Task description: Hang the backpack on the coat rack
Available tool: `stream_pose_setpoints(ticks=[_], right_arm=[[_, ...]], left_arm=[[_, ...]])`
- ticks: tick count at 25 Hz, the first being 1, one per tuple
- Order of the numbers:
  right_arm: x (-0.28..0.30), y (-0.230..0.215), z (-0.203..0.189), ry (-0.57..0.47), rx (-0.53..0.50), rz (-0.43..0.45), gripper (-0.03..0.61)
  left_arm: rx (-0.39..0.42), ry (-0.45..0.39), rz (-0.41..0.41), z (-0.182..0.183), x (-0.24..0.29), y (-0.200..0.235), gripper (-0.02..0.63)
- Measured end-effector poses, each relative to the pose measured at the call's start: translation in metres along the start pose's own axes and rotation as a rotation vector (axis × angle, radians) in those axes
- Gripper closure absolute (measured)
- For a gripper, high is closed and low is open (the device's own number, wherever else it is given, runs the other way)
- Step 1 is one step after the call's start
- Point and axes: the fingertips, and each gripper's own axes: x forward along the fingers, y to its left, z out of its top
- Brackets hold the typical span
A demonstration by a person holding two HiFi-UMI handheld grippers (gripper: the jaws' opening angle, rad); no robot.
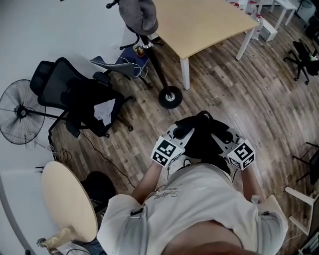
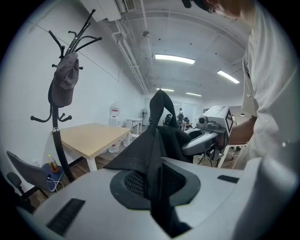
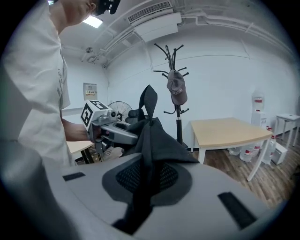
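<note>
A black backpack (image 1: pixel 202 135) hangs between my two grippers in front of the person's chest. My left gripper (image 1: pixel 180 134) is shut on a black strap of the backpack (image 2: pixel 157 154), which runs down between its jaws. My right gripper (image 1: pixel 220 137) is likewise shut on the backpack's fabric (image 3: pixel 150 140). The coat rack (image 1: pixel 158 64) stands ahead to the left, its round base (image 1: pixel 170 97) on the wood floor. A grey cap (image 1: pixel 138 15) hangs on the coat rack (image 2: pixel 56 140); it also shows as a cap (image 3: pixel 177 88) in the right gripper view.
A light wooden table (image 1: pixel 199 25) stands just right of the rack. A black office chair (image 1: pixel 75 97) and a floor fan (image 1: pixel 20 112) are at the left. A round table (image 1: pixel 67 199) is near the person's left side. Another chair (image 1: pixel 304 57) stands far right.
</note>
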Motion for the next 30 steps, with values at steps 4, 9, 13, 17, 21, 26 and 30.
stream_pose_setpoints(ticks=[4, 9, 13, 17, 21, 26, 30], right_arm=[[0.012, -0.039, 0.006, -0.015, 0.0, 0.033, 0.549], [0.013, -0.092, 0.019, -0.051, -0.021, 0.063, 0.549], [0.015, -0.132, 0.03, -0.088, -0.058, 0.075, 0.549], [0.013, -0.171, 0.036, -0.103, -0.082, 0.093, 0.549], [0.014, -0.202, 0.04, -0.098, -0.086, 0.1, 0.549], [0.017, -0.226, 0.041, -0.084, -0.078, 0.108, 0.549], [0.028, -0.243, 0.035, -0.07, -0.048, 0.118, 0.549]], left_arm=[[0.002, 0.013, 0.037, 0.013, 0.027, 0.023, 0.569], [0.018, 0.011, 0.084, 0.04, 0.067, 0.043, 0.569], [0.026, -0.001, 0.103, 0.062, 0.098, 0.061, 0.569], [0.018, -0.017, 0.131, 0.079, 0.131, 0.073, 0.569], [0.003, -0.006, 0.14, 0.089, 0.157, 0.083, 0.569], [-0.037, 0.013, 0.126, 0.094, 0.177, 0.094, 0.569], [-0.076, 0.035, 0.111, 0.09, 0.191, 0.108, 0.569]])
